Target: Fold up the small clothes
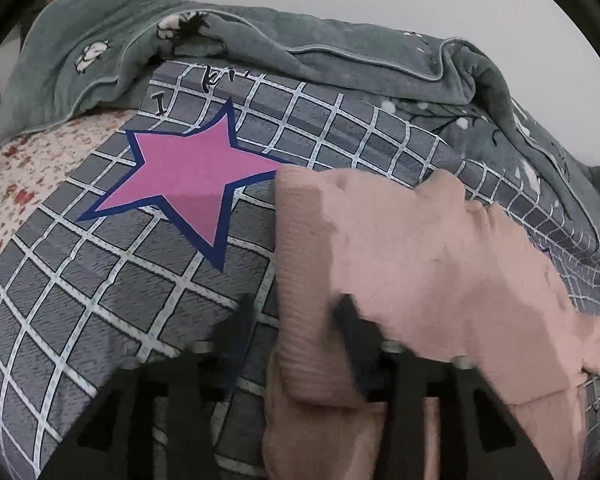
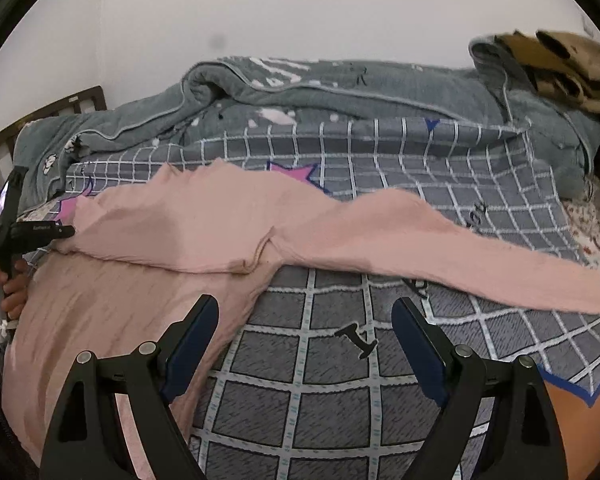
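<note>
A pink long-sleeved top (image 2: 188, 232) lies on a grey checked bed cover (image 2: 332, 400), partly folded, with one sleeve (image 2: 480, 256) stretched out to the right. My left gripper (image 1: 296, 320) is blurred, its jaws apart around the ribbed edge of the pink top (image 1: 420, 264), with fabric between the fingers. It also shows in the right wrist view (image 2: 66, 232) at the top's left edge. My right gripper (image 2: 304, 320) is open and empty, just above the cover beside the top's lower edge.
A rumpled grey-green blanket (image 2: 340, 92) runs along the back by the wall. A brown garment (image 2: 560, 68) lies at the back right. A pink star (image 1: 188, 176) is printed on the cover. A floral sheet (image 1: 16, 184) shows at the left; a wooden headboard (image 2: 40, 120) stands beyond it.
</note>
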`<state>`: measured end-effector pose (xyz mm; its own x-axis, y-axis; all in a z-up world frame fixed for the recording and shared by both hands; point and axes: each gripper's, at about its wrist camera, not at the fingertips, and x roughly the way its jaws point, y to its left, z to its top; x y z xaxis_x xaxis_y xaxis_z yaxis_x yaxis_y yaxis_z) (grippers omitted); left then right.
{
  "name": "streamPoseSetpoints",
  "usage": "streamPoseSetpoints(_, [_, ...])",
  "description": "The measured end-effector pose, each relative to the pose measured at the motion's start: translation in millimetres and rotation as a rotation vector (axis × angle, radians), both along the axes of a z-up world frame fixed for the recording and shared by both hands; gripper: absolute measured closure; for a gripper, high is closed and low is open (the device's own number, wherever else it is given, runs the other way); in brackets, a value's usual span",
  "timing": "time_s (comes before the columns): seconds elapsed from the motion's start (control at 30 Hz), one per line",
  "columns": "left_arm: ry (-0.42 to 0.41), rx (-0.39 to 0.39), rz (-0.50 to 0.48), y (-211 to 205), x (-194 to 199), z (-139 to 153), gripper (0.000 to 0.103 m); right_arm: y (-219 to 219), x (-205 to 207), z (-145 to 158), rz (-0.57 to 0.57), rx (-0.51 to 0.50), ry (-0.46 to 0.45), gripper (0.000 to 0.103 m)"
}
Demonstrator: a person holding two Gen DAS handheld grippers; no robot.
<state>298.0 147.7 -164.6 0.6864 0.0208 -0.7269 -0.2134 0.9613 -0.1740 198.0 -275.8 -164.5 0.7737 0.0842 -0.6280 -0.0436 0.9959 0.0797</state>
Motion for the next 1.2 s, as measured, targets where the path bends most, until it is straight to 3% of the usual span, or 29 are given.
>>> streamPoseSetpoints(0.2, [-0.008,0.160,-0.023,-27.0,-13.4,-3.1,0.032,-12.6,-2.7,7.9,-0.036,-0.022,-0.014,0.015])
streamPoseSetpoints(0.33, [-0.002,0.211,-0.017,-33.7,-15.0,-4.2,0.028,-25.8,-6.3,13.6,-0.078,-0.054,-0.041,0.016])
streamPoseSetpoints(0.57, [-0.003,0.281,0.003,-41.6,-17.0,-4.0,0.024,-74.0,-21.0,29.4,-0.211,-0.031,-0.124,0.032])
streamPoseSetpoints(0.63, [0.002,0.304,0.003,-44.7,-15.8,-4.4,0.024,-91.5,-23.3,30.2,-0.247,-0.026,-0.109,0.038])
streamPoseSetpoints(0.73, [0.001,0.322,0.005,-47.1,-16.1,-4.2,0.024,-124.1,-26.1,24.3,-0.307,0.036,-0.068,0.050])
streamPoseSetpoints(0.9, [0.008,0.303,-0.007,-46.1,-14.6,-4.8,0.024,-167.9,-32.6,5.2,-0.392,0.069,-0.022,0.051])
streamPoseSetpoints(1.07, [0.006,0.281,-0.008,-43.5,-15.1,-5.4,0.023,-198.9,-27.2,-19.3,-0.409,0.183,0.066,0.051])
streamPoseSetpoints(1.2, [0.004,0.275,-0.003,-42.9,-15.1,-5.6,0.023,-210.4,-21.5,-27.4,-0.413,0.261,0.076,0.050])
